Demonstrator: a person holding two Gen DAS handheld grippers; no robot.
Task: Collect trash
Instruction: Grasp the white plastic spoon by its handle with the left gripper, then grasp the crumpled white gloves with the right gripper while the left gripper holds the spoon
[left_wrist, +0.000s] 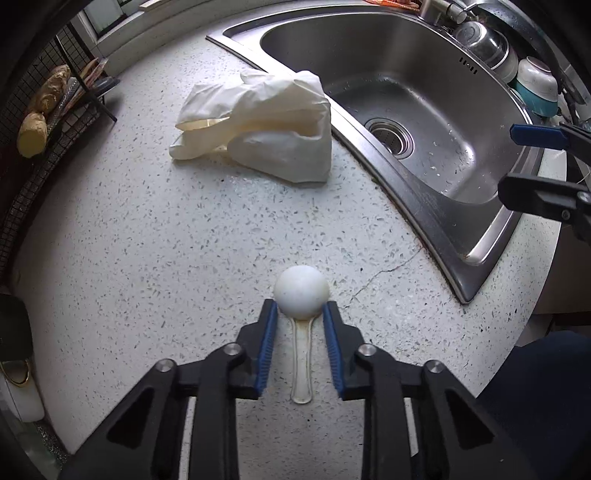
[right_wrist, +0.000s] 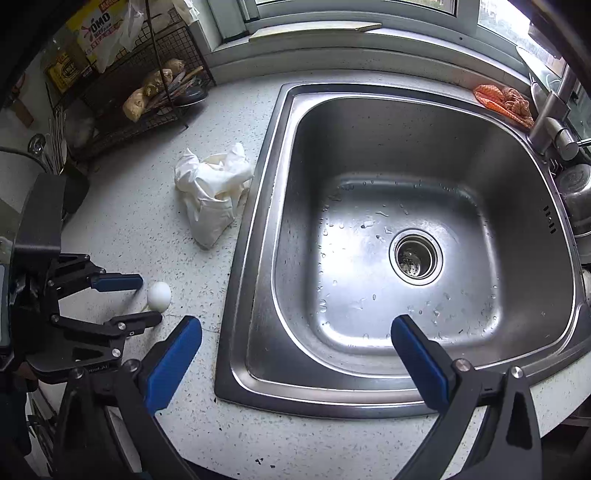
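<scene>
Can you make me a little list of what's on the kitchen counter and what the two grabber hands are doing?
spoon: white plastic spoon, bowl face down on the counter
left gripper: open, fingers either side of the spoon's neck, not squeezing yet
right gripper: wide open above the sink, holding nothing
bag: crumpled white bag beside the sink's left rim
sink inside: wet, only the drain
</scene>
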